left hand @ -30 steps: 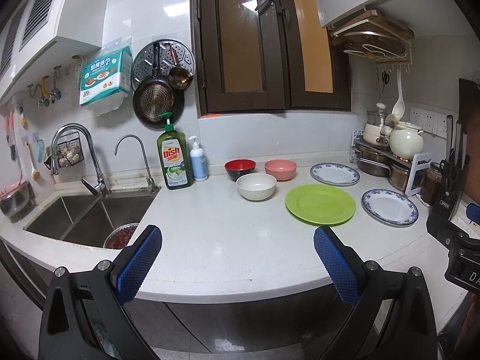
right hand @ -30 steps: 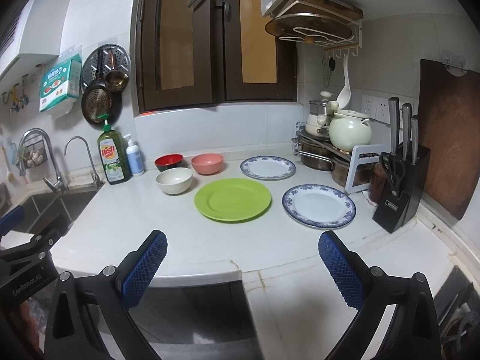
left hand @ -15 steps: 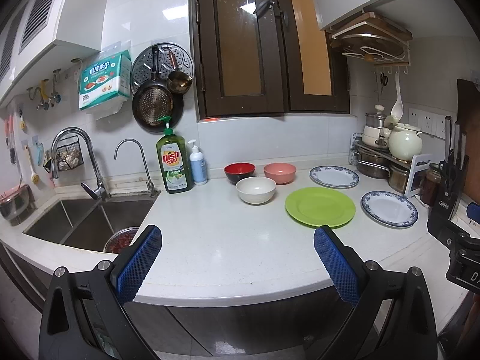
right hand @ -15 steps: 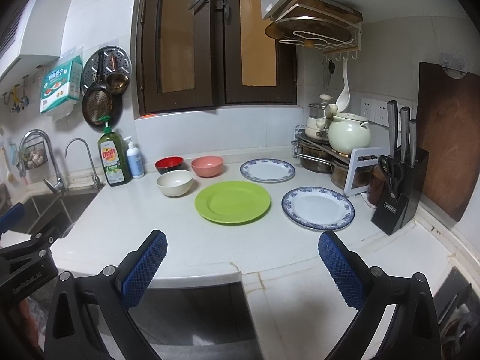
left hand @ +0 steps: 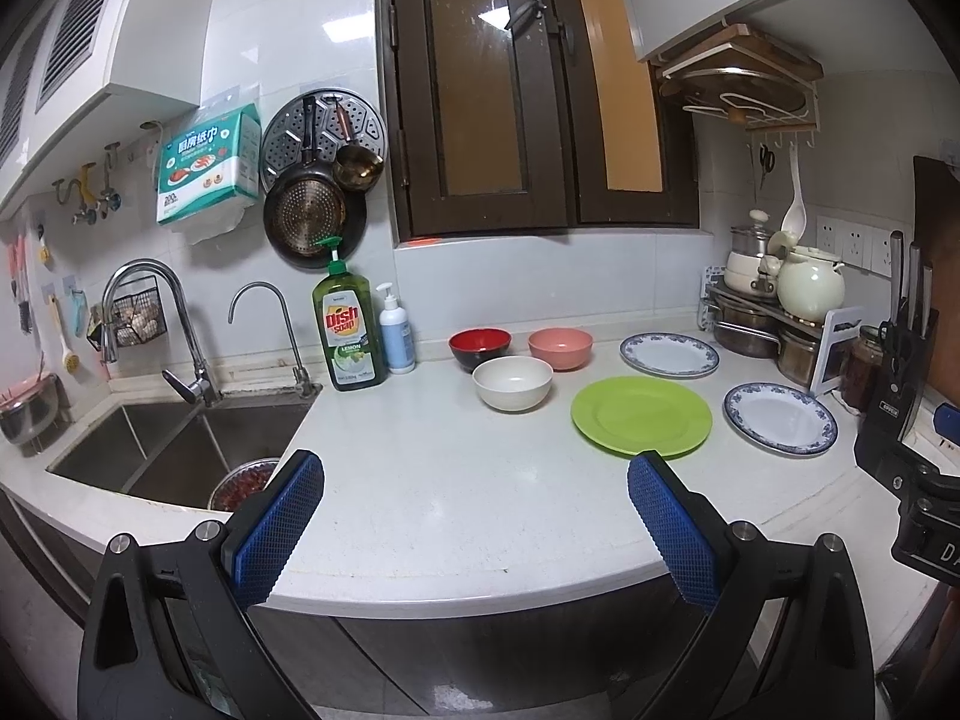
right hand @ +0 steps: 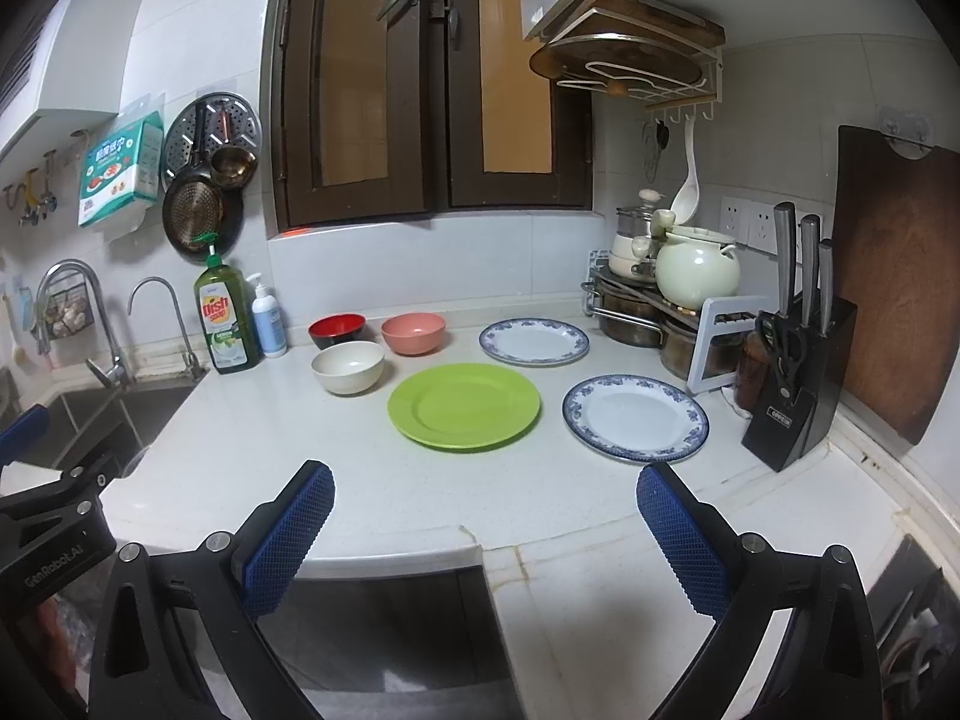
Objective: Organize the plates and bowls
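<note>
Now both tongs released, left gripper (left hand: 474, 516) and right gripper (right hand: 486, 516) gaping over the counter (right hand: 372, 480), green plate (right hand: 464, 407) between bowls and patterned plates.

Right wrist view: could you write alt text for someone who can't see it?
An open two-fingered claw with blue pads hovers at the edge of a white kitchen counter holding a green plate, two blue-rimmed plates and three bowls: white, pink and red. A sink lies left, a knife block right.
</note>
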